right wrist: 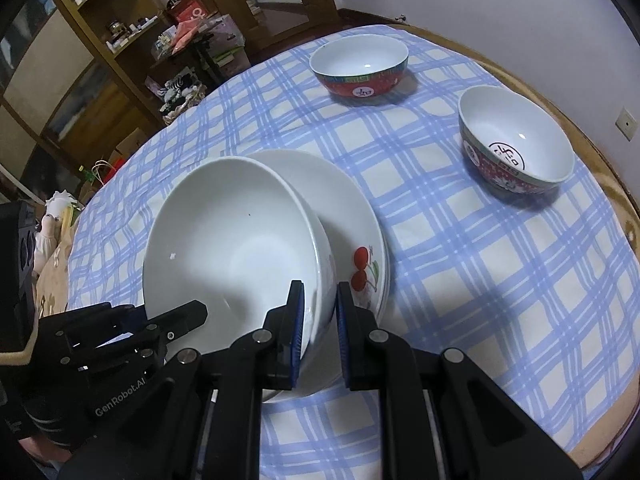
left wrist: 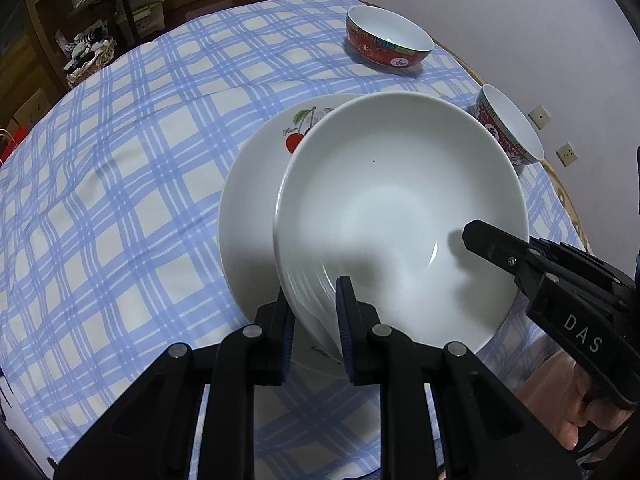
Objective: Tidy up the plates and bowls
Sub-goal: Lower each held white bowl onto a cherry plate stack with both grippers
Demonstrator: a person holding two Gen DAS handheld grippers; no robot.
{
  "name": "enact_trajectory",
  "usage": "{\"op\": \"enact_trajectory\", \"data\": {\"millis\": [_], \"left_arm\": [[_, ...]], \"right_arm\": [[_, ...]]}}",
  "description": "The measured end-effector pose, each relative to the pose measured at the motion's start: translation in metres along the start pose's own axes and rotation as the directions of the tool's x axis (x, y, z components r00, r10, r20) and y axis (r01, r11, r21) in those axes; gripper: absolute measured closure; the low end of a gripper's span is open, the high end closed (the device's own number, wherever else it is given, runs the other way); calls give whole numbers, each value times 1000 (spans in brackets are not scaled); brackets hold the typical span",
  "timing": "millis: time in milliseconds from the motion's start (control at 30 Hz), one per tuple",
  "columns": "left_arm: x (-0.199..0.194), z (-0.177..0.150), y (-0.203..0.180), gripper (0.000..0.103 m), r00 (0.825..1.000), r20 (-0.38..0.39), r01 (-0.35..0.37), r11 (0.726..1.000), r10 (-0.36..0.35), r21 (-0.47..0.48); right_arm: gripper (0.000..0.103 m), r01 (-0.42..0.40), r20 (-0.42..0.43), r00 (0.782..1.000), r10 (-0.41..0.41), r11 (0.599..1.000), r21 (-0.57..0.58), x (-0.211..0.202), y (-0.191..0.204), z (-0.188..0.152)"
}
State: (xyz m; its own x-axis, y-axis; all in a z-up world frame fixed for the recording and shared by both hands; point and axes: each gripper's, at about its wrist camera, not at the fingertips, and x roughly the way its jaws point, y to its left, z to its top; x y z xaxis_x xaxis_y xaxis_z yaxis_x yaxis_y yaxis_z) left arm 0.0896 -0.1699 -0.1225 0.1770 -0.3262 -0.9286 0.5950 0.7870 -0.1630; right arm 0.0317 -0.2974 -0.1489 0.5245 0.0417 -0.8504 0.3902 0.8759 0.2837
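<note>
A large white bowl (left wrist: 400,200) (right wrist: 236,248) is over a white plate with a cherry print (left wrist: 256,184) (right wrist: 356,216) on the blue-checked tablecloth (left wrist: 120,168) (right wrist: 480,280). Whether the bowl rests on the plate I cannot tell. My left gripper (left wrist: 316,320) is shut on the bowl's near rim, one pad inside and one outside. My right gripper (right wrist: 320,320) is shut on the rim at another side. Each gripper shows in the other's view: the right gripper (left wrist: 496,248) and the left gripper (right wrist: 180,316). Two red patterned bowls (left wrist: 388,38) (left wrist: 508,124) (right wrist: 360,64) (right wrist: 516,140) stand upright farther back.
The round table's rim (right wrist: 612,200) curves close behind the red bowls, with a wall and sockets (left wrist: 540,116) beyond. Wooden shelves and cluttered boxes (right wrist: 120,40) stand past the far left edge. A person's hand (left wrist: 576,412) holds the right gripper.
</note>
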Motion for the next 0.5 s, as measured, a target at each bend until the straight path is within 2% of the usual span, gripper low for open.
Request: {"op": "enact_trajectory", "data": {"millis": [500], "left_arm": [[0,0,5,82,1000,10,15,1000,-14,-16]], "right_arm": [[86,-74,7,997,74,997,34,8,-9,0]]}}
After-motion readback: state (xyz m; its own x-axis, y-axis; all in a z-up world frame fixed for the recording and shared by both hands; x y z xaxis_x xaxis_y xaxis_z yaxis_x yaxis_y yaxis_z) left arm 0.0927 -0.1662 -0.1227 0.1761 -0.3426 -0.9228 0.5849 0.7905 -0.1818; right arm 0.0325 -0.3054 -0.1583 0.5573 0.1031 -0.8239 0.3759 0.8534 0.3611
